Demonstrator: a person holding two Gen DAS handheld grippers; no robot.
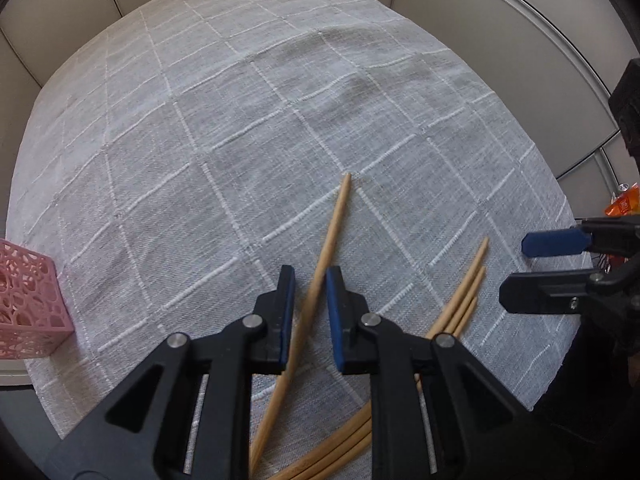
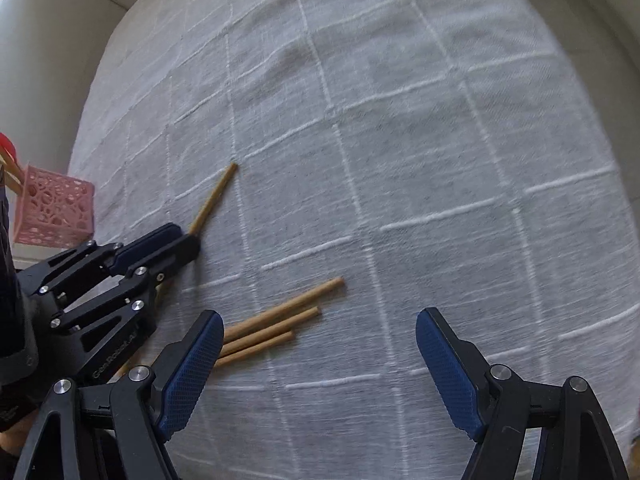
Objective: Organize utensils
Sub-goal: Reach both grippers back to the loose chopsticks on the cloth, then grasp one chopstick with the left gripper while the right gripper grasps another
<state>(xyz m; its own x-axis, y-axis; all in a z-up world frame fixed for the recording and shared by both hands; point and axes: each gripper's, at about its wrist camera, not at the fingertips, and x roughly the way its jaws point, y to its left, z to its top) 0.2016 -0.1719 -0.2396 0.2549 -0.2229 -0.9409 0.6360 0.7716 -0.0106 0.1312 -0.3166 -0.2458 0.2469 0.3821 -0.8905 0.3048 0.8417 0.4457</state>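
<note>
A single wooden chopstick (image 1: pixel 340 208) lies on the grey checked tablecloth (image 1: pixel 280 100). It runs between the narrow-set jaws of my left gripper (image 1: pixel 310 276), with a gap on both sides, so the blue pads do not press on it. In the right wrist view the same chopstick (image 2: pixel 216 196) pokes out beyond the left gripper (image 2: pixel 184 240). Three more chopsticks (image 2: pixel 272 328) lie side by side, their tips just left of my right gripper (image 2: pixel 318 316), which is wide open and holds nothing. In the left wrist view the same bundle (image 1: pixel 464 292) shows with the right gripper (image 1: pixel 516 268) beyond it.
A pink lattice basket (image 1: pixel 28 304) stands at the cloth's left edge. In the right wrist view the basket (image 2: pixel 54 208) holds some sticks and a red-topped item (image 2: pixel 6 148). An orange packet (image 1: pixel 624 204) sits beyond the table's right edge. Pale walls surround the table.
</note>
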